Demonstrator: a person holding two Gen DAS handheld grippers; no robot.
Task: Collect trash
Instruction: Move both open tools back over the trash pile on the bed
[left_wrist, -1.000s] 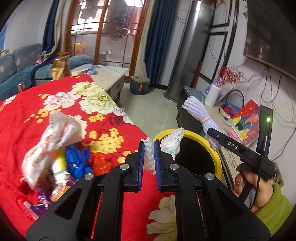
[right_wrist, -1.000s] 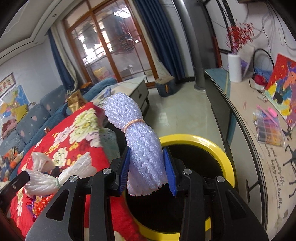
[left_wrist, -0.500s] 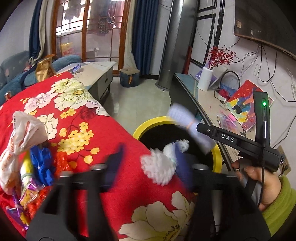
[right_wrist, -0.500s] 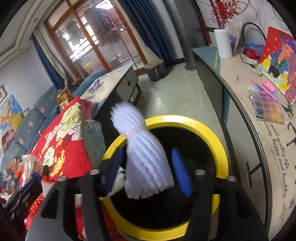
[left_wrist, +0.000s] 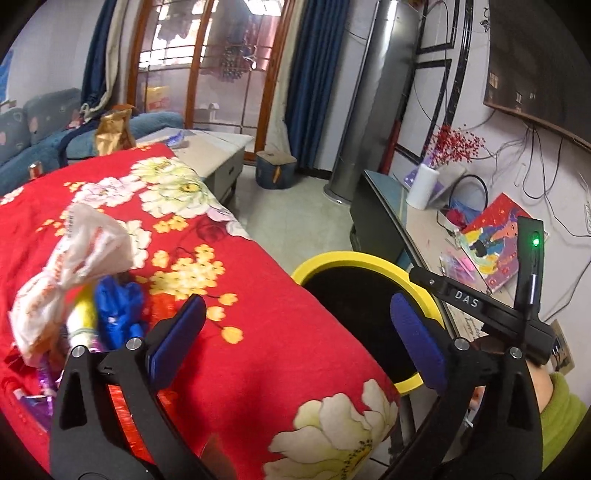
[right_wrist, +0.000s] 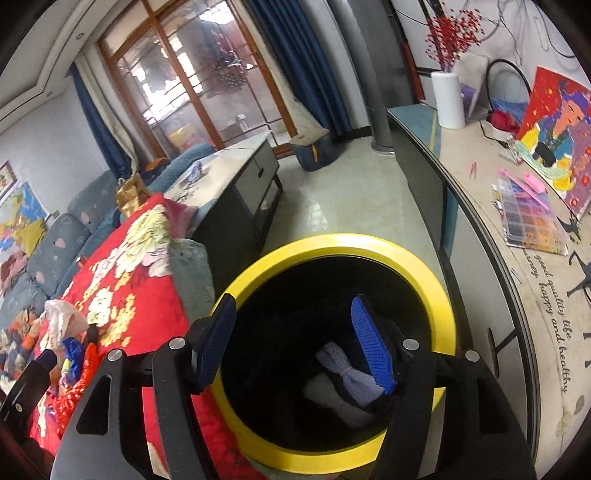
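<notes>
Over the yellow-rimmed bin, right gripper spread, jaws just opened, nothing between them; bundled foam net lies in the bin at 5 o'clock. Left gripper also just opened wide, empty. Remaining trash pile on red blanket, 9 o'clock.

I count one yellow-rimmed bin and two foam-net bundles lying in it, one lilac, one pale; my two claws, left and right, both stand wide with nothing between them. On the red floral cloth I see one heap of wrappers; its pieces are too jumbled to number.
</notes>
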